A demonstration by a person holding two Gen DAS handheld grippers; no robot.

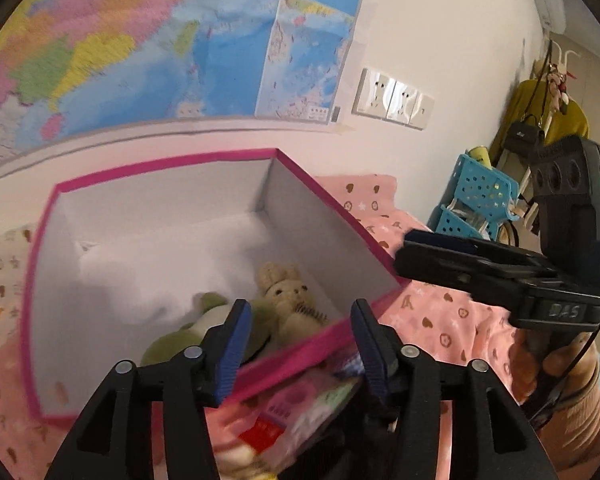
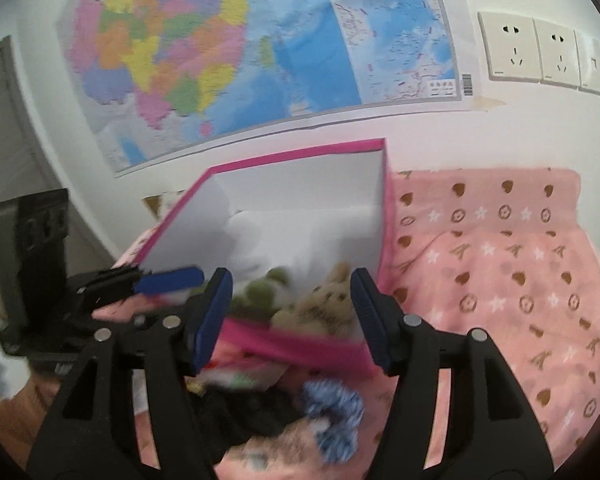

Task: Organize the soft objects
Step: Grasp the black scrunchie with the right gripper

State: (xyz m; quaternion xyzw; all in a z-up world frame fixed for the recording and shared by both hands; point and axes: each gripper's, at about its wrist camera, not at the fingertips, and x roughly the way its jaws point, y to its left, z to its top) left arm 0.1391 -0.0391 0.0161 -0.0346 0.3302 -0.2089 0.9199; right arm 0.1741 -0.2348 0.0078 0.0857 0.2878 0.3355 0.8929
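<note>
A white box with a pink rim stands on a pink patterned bed. Inside lie a beige bunny plush, a green plush and something soft and white. My left gripper hangs open over the box's near rim, with nothing between its blue pads. My right gripper is open too, at the near rim in front of the bunny. Each gripper shows in the other's view: the right gripper, the left gripper. In front of the box lie a blue-and-white scrunchie, a black cloth and a pink packet.
The pink blanket spreads to the right of the box. A wall map and sockets are behind it. A blue perforated rack and hanging clothes stand at the far right. A hand holds the right gripper.
</note>
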